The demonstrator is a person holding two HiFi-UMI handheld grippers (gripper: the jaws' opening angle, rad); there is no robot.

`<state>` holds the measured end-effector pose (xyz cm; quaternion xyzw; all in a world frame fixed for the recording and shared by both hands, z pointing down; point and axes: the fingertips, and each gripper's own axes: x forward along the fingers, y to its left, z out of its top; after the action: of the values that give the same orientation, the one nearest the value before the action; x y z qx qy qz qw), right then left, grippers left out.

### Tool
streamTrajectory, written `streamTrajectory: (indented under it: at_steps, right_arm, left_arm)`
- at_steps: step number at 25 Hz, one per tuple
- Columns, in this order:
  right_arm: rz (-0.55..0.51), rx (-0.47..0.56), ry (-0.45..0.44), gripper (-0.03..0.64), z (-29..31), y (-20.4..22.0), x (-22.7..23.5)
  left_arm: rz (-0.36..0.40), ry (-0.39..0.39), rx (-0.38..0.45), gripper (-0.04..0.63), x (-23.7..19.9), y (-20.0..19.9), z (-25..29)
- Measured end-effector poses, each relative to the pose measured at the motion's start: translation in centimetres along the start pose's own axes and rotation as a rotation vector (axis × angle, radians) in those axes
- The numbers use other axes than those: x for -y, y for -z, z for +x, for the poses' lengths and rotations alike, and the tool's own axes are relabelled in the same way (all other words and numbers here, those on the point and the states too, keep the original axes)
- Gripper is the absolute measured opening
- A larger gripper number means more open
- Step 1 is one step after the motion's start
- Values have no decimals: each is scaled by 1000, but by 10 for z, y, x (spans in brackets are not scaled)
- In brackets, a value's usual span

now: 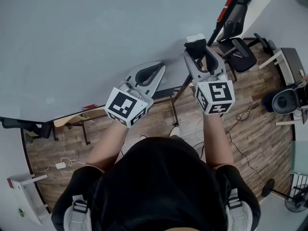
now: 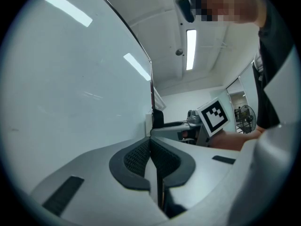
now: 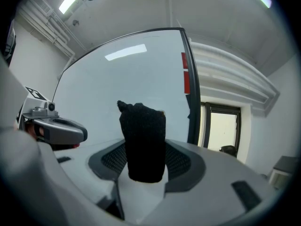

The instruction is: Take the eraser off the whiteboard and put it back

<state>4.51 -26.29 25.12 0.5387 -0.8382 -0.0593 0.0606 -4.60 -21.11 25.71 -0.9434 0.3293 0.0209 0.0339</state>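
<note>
The eraser (image 1: 195, 41), a white block with black felt, is clamped between the jaws of my right gripper (image 1: 196, 46), close in front of the whiteboard (image 1: 72, 42). In the right gripper view the felt face of the eraser (image 3: 142, 140) stands upright between the pads, and the right gripper (image 3: 143, 166) is shut on it. My left gripper (image 1: 155, 72) hangs beside it to the left, also near the board. The left gripper (image 2: 151, 147) has its pads pressed together with nothing between them. Whether the eraser touches the board cannot be told.
A black office chair (image 1: 239, 53) stands on the wood floor right of the board's stand legs (image 1: 174, 110). Cables and a white adapter (image 1: 60, 165) lie on the floor. A fan (image 1: 294, 198) is at the lower right, and a dark-framed window (image 3: 221, 128) lies beyond the board's edge.
</note>
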Motion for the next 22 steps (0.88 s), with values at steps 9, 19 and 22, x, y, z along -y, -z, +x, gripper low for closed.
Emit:
streamTrajectory:
  at_steps: [9, 19, 22]
  right_arm:
    - [7, 35, -8, 222, 1, -3, 0]
    - [18, 65, -27, 250, -3, -2, -1]
    - [16, 68, -42, 256, -5, -2, -3]
  left_arm:
    - [-6, -19, -1, -5, 0, 4, 6]
    - [-19, -38, -2, -5, -1, 9, 9]
    - [-21, -42, -3, -5, -1, 10, 9]
